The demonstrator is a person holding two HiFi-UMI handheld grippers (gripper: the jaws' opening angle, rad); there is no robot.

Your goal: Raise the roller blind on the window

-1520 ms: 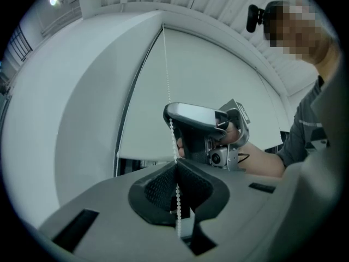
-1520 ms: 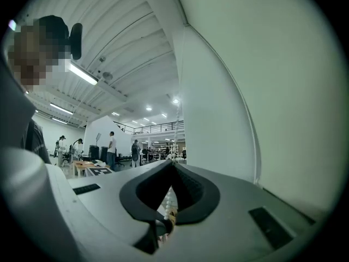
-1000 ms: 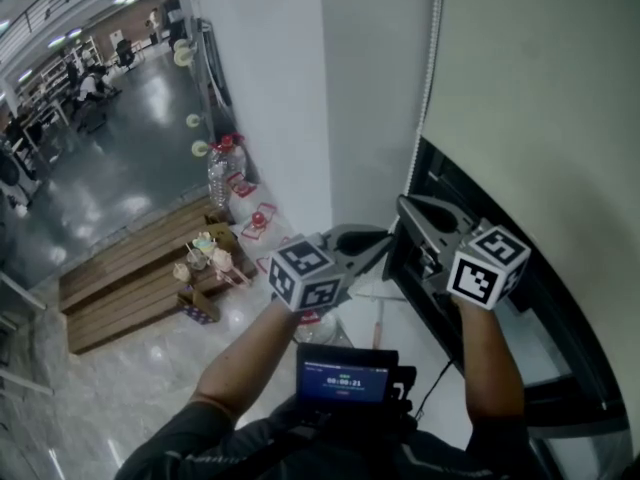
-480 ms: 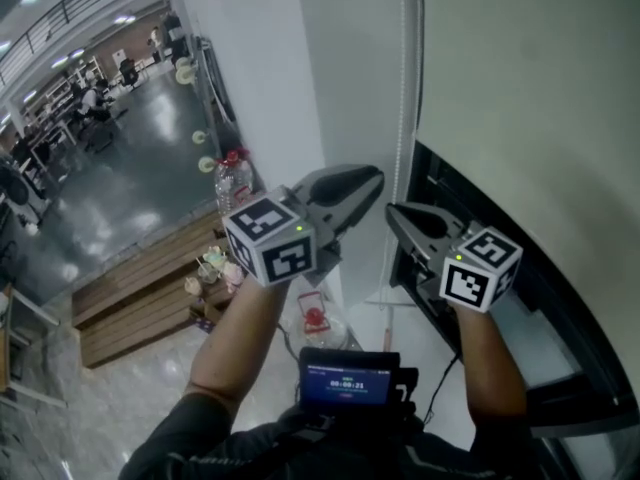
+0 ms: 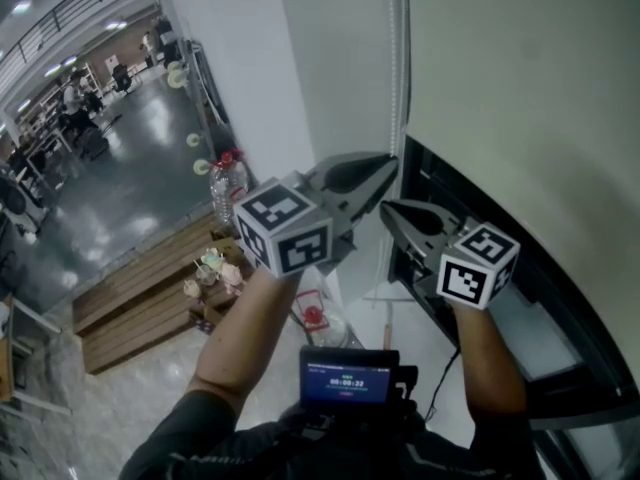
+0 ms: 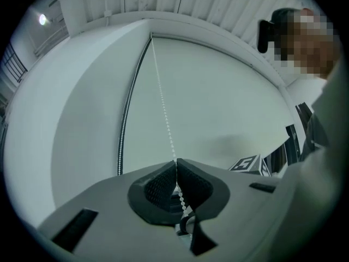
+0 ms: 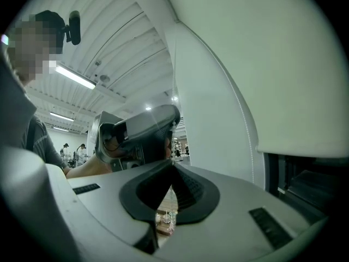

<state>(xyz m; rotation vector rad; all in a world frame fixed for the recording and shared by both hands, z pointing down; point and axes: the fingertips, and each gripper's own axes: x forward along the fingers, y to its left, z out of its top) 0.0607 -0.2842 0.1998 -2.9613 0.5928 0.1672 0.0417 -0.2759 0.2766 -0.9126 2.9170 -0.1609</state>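
The cream roller blind (image 5: 520,78) hangs over most of the dark window frame (image 5: 447,183). Its white bead chain (image 5: 396,68) runs down the blind's left edge. My left gripper (image 5: 388,163) is raised at the chain. In the left gripper view the left gripper (image 6: 175,162) is shut on the bead chain (image 6: 162,91), which climbs up the blind (image 6: 229,102). My right gripper (image 5: 385,208) sits just below and right of it, shut and empty. In the right gripper view the bead chain (image 7: 248,119) passes to the right of the right gripper (image 7: 172,165).
A white wall column (image 5: 250,68) stands left of the window. Below on the floor are wooden pallets (image 5: 130,288), a water bottle (image 5: 222,183) and small cups (image 5: 210,263). A device with a screen (image 5: 345,378) hangs at the person's chest.
The left gripper has risen along the chain, from beside the right gripper to above it. The right gripper has hardly moved.
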